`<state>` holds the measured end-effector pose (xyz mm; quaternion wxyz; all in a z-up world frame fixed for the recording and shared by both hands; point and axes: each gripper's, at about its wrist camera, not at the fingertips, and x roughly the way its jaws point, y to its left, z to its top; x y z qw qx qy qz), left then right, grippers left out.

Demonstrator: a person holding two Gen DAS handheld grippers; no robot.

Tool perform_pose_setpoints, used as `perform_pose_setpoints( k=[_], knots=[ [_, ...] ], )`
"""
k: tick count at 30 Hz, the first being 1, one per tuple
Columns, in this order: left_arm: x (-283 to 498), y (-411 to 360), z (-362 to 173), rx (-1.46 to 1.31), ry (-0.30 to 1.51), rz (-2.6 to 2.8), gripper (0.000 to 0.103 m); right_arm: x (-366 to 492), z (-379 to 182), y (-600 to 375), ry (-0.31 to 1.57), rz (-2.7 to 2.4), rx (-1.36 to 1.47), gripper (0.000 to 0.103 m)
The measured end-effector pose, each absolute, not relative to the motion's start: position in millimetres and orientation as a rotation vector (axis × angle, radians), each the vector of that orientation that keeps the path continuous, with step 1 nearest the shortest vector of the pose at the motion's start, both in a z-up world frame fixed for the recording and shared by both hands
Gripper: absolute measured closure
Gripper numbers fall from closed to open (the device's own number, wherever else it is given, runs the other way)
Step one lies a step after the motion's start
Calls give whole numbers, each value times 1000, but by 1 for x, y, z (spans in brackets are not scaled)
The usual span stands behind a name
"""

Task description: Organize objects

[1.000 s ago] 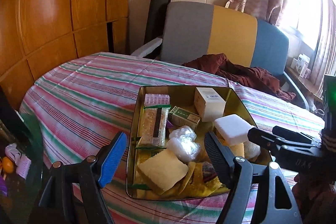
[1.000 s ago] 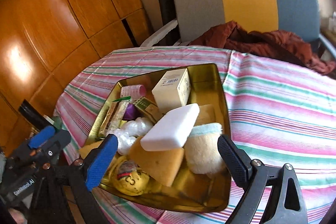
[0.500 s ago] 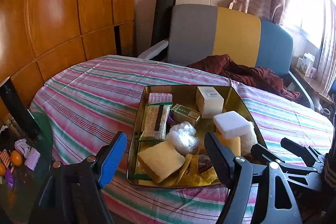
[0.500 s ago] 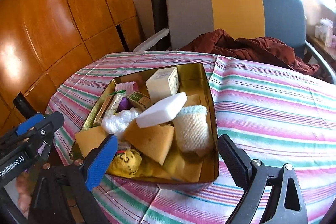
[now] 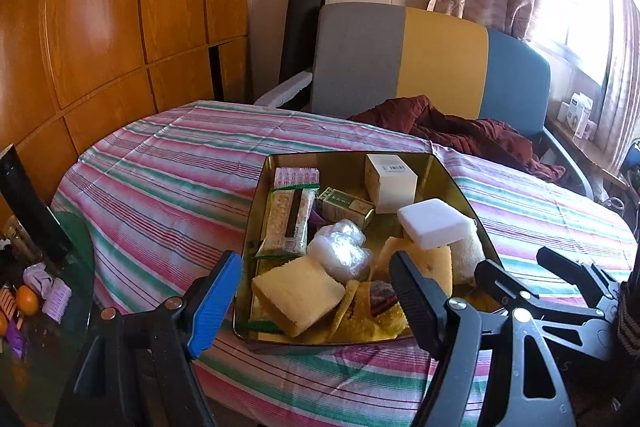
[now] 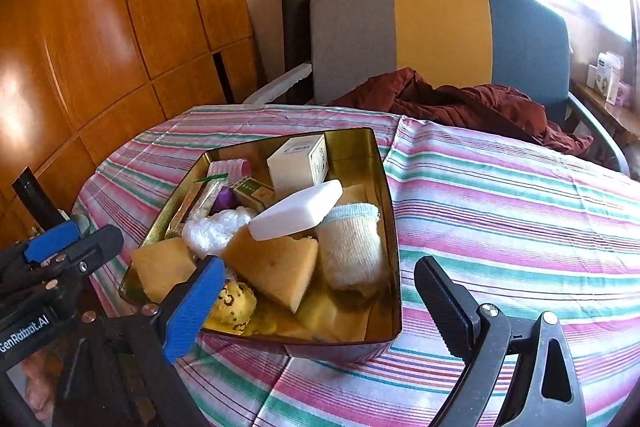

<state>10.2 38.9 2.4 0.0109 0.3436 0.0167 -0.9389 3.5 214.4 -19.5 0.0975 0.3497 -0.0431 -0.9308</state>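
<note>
A gold tin [image 5: 444, 167] [image 6: 394, 283] on the striped tablecloth [image 5: 168, 187] is full of small items: a white box [image 5: 390, 177] [image 6: 298, 163], a white sponge [image 5: 434, 223] [image 6: 298, 211], yellow sponges [image 5: 298, 293] [image 6: 276, 265], a snack bar [image 5: 288, 223], crumpled plastic [image 5: 340, 251], a cream sock [image 6: 354, 251]. My left gripper [image 5: 316, 291] is open and empty, at the tin's near edge. My right gripper [image 6: 320, 295] is open and empty, just short of the tin's near right corner.
A grey, yellow and blue chair [image 5: 432, 55] with a dark red cloth [image 5: 452, 127] stands behind the table. Wood panelling [image 5: 100, 27] is at the left. A glass side table [image 5: 48, 291] with small clutter is at the lower left.
Both grippers have pulled back from the tin and risen a little; the tin looks smaller and farther. Both stay open and empty.
</note>
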Motion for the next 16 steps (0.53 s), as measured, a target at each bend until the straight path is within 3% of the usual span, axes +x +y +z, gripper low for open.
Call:
perform_pose_setpoints(
  k=[16],
  knots=[
    [8,33,-1,1092,64,-2922,30,3,-22,206,-79,-2738,1044,7]
  ],
)
